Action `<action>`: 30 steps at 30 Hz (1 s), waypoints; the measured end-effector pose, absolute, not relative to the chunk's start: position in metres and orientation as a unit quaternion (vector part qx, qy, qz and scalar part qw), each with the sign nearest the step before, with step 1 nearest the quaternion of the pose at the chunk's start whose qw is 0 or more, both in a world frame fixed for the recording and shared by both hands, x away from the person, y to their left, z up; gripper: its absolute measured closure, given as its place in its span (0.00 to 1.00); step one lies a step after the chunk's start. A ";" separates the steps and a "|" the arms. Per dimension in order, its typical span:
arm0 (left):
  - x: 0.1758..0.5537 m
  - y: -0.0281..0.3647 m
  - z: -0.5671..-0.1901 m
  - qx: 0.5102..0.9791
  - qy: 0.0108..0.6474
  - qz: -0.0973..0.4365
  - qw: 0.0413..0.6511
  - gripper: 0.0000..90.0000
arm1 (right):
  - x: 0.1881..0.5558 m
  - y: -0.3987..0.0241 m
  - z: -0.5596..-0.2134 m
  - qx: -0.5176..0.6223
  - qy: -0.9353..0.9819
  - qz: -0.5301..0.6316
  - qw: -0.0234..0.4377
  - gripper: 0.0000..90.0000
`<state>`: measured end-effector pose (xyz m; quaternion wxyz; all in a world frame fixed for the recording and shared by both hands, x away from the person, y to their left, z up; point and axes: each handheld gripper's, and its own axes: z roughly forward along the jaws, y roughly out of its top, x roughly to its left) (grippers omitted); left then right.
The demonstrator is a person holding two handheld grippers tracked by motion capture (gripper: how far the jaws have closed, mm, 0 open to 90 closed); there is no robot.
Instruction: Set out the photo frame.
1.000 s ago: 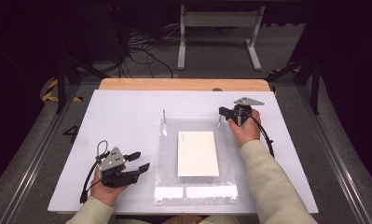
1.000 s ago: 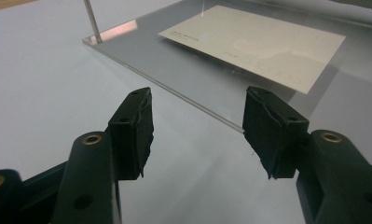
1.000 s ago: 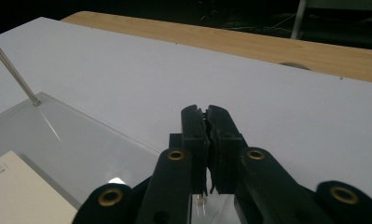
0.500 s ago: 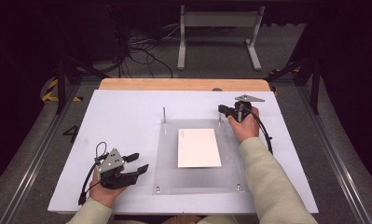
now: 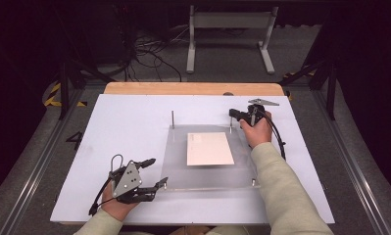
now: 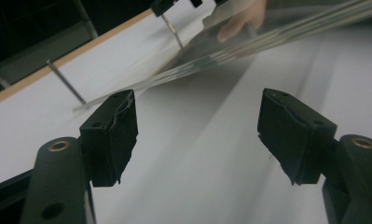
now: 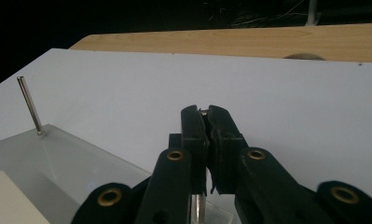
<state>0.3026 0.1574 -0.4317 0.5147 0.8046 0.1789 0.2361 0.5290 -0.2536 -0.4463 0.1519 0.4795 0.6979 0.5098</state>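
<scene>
A clear acrylic plate point(image 5: 183, 161) lies on the white board point(image 5: 124, 122), with a white card point(image 5: 210, 148) under it. Thin metal pins stand at its corners. My right gripper point(image 5: 232, 115) is at the back right corner, shut on the top of the pin point(image 7: 200, 207) there. My left gripper point(image 5: 156, 171) is by the plate's front left corner; its jaws have just been opening. In the left gripper view nothing is between its pads point(image 6: 113, 130), and the plate's edge point(image 6: 249, 46) lies beyond them.
The back left pin point(image 5: 173, 119) stands free, and short pins mark the front corners point(image 5: 253, 182). A wooden strip point(image 5: 193, 88) edges the board's far side. Beyond it are a metal stand point(image 5: 230, 29) and cables on the dark floor.
The plate's front edge has come down flat onto the board. My left gripper's jaws have spread wider and shifted slightly right, off the plate. The right gripper has stayed on its pin.
</scene>
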 end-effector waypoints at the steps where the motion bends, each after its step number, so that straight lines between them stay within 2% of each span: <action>1: 0.302 0.155 -0.430 0.802 0.175 0.240 0.519 0.32 | 0.529 -0.253 -0.446 0.481 0.697 0.509 0.152 0.95; 10: 0.308 0.140 -0.418 0.772 0.142 0.235 0.573 0.31 | 0.532 -0.254 -0.448 0.487 0.693 0.512 0.145 0.95; 18: 0.312 0.129 -0.411 0.769 0.131 0.242 0.577 0.35 | 0.531 -0.254 -0.448 0.488 0.693 0.512 0.143 0.95; 21: 0.312 0.129 -0.409 0.769 0.129 0.232 0.581 0.41 | 0.531 -0.254 -0.449 0.489 0.690 0.513 0.143 0.95; 23: 0.310 0.129 -0.408 0.775 0.129 0.233 0.573 0.54 | 0.532 -0.254 -0.449 0.489 0.690 0.514 0.144 0.95; 24: 0.310 0.129 -0.408 0.777 0.127 0.238 0.569 0.56 | 0.532 -0.254 -0.449 0.489 0.689 0.516 0.143 0.95; 26: 0.309 0.128 -0.408 0.782 0.124 0.247 0.558 0.60 | 0.532 -0.254 -0.449 0.489 0.689 0.515 0.143 0.95; 30: 0.310 0.128 -0.406 0.786 0.128 0.244 0.553 0.60 | 0.531 -0.254 -0.447 0.489 0.693 0.510 0.142 0.95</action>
